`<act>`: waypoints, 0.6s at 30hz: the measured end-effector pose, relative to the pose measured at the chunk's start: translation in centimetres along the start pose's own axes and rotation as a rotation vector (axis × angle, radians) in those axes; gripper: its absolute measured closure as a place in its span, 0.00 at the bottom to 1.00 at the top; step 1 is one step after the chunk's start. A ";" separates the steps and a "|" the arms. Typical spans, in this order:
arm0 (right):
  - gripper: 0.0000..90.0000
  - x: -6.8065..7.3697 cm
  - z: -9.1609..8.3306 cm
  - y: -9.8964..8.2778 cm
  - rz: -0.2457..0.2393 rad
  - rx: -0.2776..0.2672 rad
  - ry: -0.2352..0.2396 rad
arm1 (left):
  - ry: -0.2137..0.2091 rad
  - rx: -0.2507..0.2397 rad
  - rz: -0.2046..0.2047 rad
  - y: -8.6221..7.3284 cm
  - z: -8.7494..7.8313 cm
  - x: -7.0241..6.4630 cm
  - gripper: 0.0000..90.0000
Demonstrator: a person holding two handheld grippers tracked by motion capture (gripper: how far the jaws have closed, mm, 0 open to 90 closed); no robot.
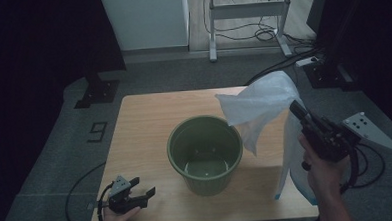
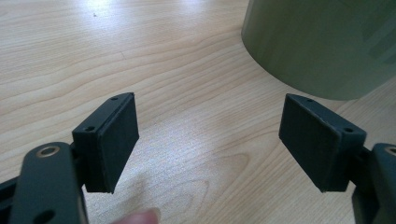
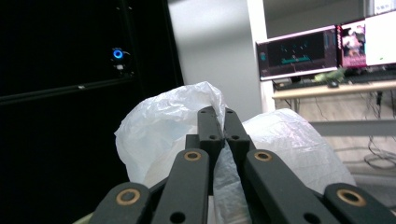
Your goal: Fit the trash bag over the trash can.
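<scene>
We had the right gripper at centre right of the high view, jaws clamped together on a thin white plastic bag; in the right gripper view the closed fingertips pinched the crinkled film of the bag at mid-frame. The bag hung with its long axis running top to bottom, one flap draped toward the rim of the green bucket, the longer tail dropping at lower right, down to the wooden table. The relation that mattered: the bucket's open mouth sat to the lower left of the held bag, just beside it, so we judged the next move as a shift left and down over the opening. The left gripper rested at lower left, jaws wide apart and empty; its own view showed the bucket wall at upper right, near but not touching. The right hand was the nearer one to the bag.
</scene>
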State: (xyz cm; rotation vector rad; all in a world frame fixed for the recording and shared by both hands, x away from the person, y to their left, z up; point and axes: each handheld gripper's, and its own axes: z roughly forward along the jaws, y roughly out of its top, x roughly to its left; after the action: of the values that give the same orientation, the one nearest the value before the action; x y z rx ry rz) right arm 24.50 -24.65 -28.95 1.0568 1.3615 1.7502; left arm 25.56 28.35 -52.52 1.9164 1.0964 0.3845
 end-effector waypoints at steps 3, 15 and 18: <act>0.98 0.6 0.0 0.6 -0.013 -0.008 0.013 | -0.001 0.001 0.000 0.0 0.0 0.0 0.21; 0.98 2.9 0.3 1.3 -0.047 -0.012 0.058 | -0.001 0.003 0.000 -0.1 0.1 0.0 0.21; 0.98 3.1 1.1 -1.1 -0.055 0.043 0.062 | -0.001 0.003 0.001 -0.1 0.1 0.0 0.21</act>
State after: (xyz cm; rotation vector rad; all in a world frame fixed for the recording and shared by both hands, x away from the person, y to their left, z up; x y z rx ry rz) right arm 24.15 -21.18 -29.24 0.9862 1.4585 1.7337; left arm 25.57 28.27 -52.64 1.9200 1.0959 0.3830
